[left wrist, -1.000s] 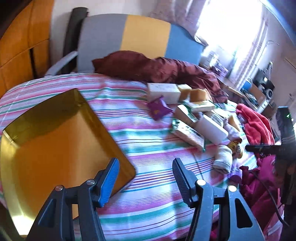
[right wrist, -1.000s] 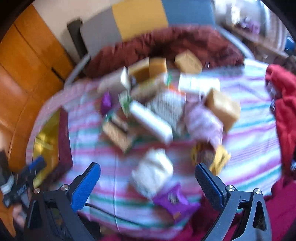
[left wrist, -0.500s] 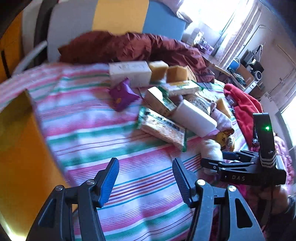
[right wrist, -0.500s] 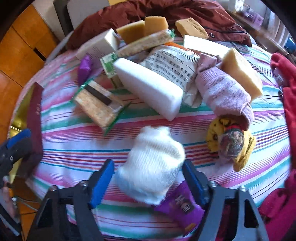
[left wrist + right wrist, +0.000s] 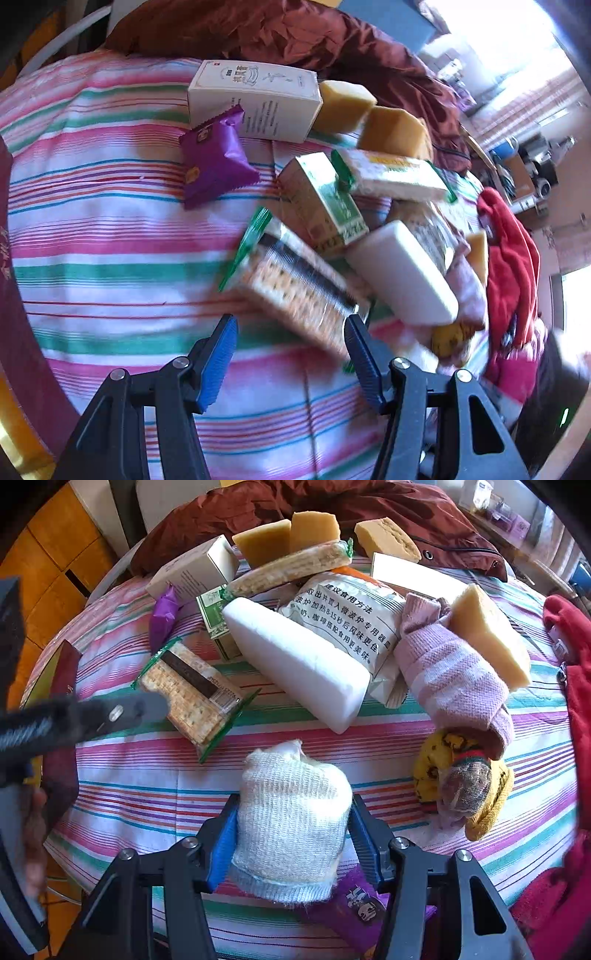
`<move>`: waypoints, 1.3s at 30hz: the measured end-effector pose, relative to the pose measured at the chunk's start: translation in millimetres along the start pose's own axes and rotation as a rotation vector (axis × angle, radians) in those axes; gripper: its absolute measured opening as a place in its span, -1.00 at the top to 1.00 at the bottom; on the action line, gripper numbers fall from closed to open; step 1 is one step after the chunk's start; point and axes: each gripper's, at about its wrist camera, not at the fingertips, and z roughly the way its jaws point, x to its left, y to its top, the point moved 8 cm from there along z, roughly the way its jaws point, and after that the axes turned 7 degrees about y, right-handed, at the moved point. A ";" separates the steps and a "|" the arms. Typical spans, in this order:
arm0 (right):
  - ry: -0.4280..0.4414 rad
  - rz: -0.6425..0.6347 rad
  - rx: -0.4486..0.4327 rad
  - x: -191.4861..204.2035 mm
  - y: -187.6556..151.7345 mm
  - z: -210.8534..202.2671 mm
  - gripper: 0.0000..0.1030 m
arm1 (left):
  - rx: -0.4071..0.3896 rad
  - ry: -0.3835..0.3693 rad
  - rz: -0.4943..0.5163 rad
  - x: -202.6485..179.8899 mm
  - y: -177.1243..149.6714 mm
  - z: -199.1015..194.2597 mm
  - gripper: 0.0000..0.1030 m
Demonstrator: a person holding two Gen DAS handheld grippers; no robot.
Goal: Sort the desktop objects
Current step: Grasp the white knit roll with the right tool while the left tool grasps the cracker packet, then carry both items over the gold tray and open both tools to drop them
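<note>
- right gripper: jaws closing on a rolled white sock, blue ribbed pads touching both its sides; sock is coarse knit, soft, lumpy cylinder, long axis running away from the jaws, folded end farthest out
- purple snack packet lies under the sock's near end, glossy foil, partly hidden
- left gripper: jaws about half open, nothing between them; blurred cracker pack sits just beyond the tips, clear wrap with green edges, flat slab, long axis diagonal across the jaw line
- past the crackers: white foam block, smooth, wedge-like; green printed carton; crinkly purple foil packet; cream cardboard box; tan sponge blocks
- right of the right jaws: rolled pink ribbed sock, yellow patterned sock bundle
- surface: striped tablecloth, pink, green and white, on a rounded table; maroon jacket heaped at the far edge; bright window in the room beyond
</note>
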 end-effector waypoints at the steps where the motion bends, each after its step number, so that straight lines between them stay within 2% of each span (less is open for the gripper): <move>1: 0.000 0.000 0.000 -1.2 -0.4 -1.2 -0.11 | 0.006 0.005 -0.013 -1.9 2.8 3.0 -0.18; 5: 0.010 0.014 -0.006 -2.0 1.3 -2.6 -0.13 | 0.016 0.053 -0.038 -7.5 11.1 11.8 -0.18; 10: 0.017 0.024 -0.015 -2.8 3.1 -5.0 -0.14 | -0.015 0.145 0.007 -17.8 20.3 17.5 -0.18; 15: 0.014 0.037 -0.020 -4.4 4.9 -5.9 -0.21 | -0.031 0.235 0.108 -28.7 20.8 23.4 -0.31; 18: 0.015 0.040 -0.019 -4.0 5.4 -5.6 -0.21 | -0.057 0.308 0.202 -35.2 17.4 26.5 -0.34; 20: 0.018 0.040 -0.013 -2.7 5.2 -4.4 -0.20 | -0.079 0.332 0.252 -36.3 12.5 26.1 -0.34; 23: 0.019 0.014 -0.004 3.6 4.5 -2.0 -0.11 | -0.132 0.315 0.297 -30.2 1.3 17.7 -0.10; 25: 0.011 -0.002 -0.007 6.8 4.9 -2.2 -0.09 | -0.158 0.267 0.301 -20.0 -7.8 9.7 -0.04; 27: 0.012 -0.016 -0.013 10.9 5.6 -2.7 -0.08 | -0.169 0.251 0.307 -10.3 -15.9 1.3 0.09; 31: 0.022 -0.037 -0.030 21.5 13.6 -2.4 -0.08 | -0.187 0.226 0.303 8.4 -31.0 -14.4 0.11; 34: 0.050 -0.052 -0.051 26.8 5.2 -5.6 -0.07 | -0.204 0.209 0.303 20.3 -42.4 -27.4 0.12; 35: 0.065 -0.059 -0.059 17.9 -0.7 -10.1 -0.08 | -0.213 0.204 0.302 25.6 -44.2 -34.0 0.12; 39: 0.097 -0.102 -0.099 32.3 2.1 -16.0 -0.08 | -0.299 0.181 0.306 31.4 -65.5 -71.2 0.12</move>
